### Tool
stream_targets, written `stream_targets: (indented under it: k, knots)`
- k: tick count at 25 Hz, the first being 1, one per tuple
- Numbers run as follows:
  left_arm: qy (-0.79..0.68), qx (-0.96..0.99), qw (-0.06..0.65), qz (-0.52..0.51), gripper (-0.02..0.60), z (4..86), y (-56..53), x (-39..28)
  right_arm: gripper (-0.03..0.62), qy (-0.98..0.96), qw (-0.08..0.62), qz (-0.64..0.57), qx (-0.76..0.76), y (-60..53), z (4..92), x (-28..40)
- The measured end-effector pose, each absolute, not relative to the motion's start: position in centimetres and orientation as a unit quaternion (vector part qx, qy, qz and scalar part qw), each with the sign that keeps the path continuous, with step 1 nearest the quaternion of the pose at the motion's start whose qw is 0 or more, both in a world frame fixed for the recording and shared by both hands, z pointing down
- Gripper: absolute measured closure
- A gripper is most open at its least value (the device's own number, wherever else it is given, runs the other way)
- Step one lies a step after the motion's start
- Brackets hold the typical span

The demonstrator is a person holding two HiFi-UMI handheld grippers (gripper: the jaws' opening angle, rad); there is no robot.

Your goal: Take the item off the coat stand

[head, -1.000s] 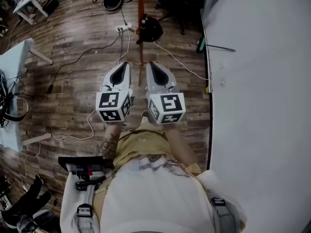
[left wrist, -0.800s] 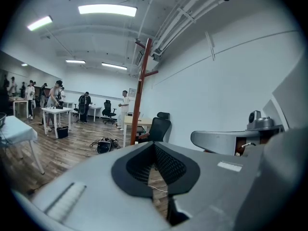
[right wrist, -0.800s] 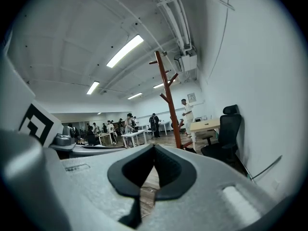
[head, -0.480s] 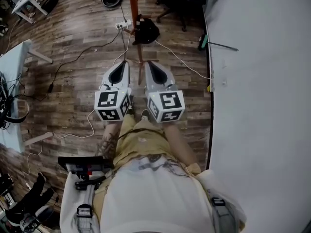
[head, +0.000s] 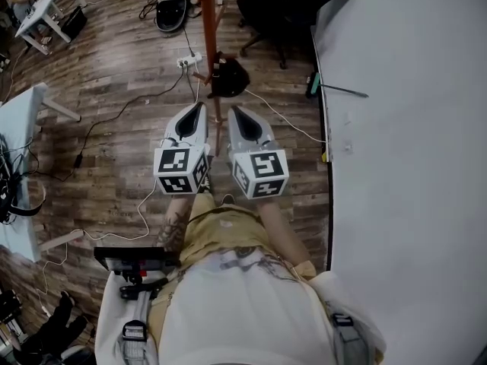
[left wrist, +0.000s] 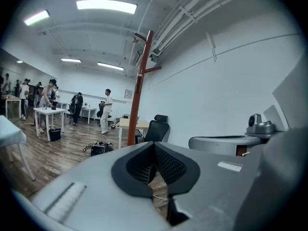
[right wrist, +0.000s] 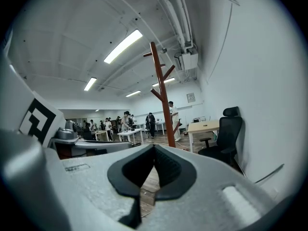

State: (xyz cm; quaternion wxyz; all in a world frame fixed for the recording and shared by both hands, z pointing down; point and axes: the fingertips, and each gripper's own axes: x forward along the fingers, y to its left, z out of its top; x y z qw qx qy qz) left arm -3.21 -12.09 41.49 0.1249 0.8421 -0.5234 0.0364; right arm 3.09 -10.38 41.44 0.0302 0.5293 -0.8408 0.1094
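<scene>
Left gripper and right gripper both pressed together, empty; small black item hangs on upright red-brown wooden coat stand, straight ahead of the right gripper's tips, well apart; right gripper looks nearer.

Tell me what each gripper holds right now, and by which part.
Nothing is held: left gripper and right gripper are both shut, empty, short of the coat stand.

Dark item on coat stand
</scene>
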Motion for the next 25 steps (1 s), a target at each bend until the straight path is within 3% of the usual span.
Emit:
stream_targets:
  k: [25]
  knots:
    - [-0.460,0.875,0.146,0.038,0.580,42.4,-24.8,-6.9,0.595,-0.799,0.070,0.110,0.586,-22.9,43.0,-0.9]
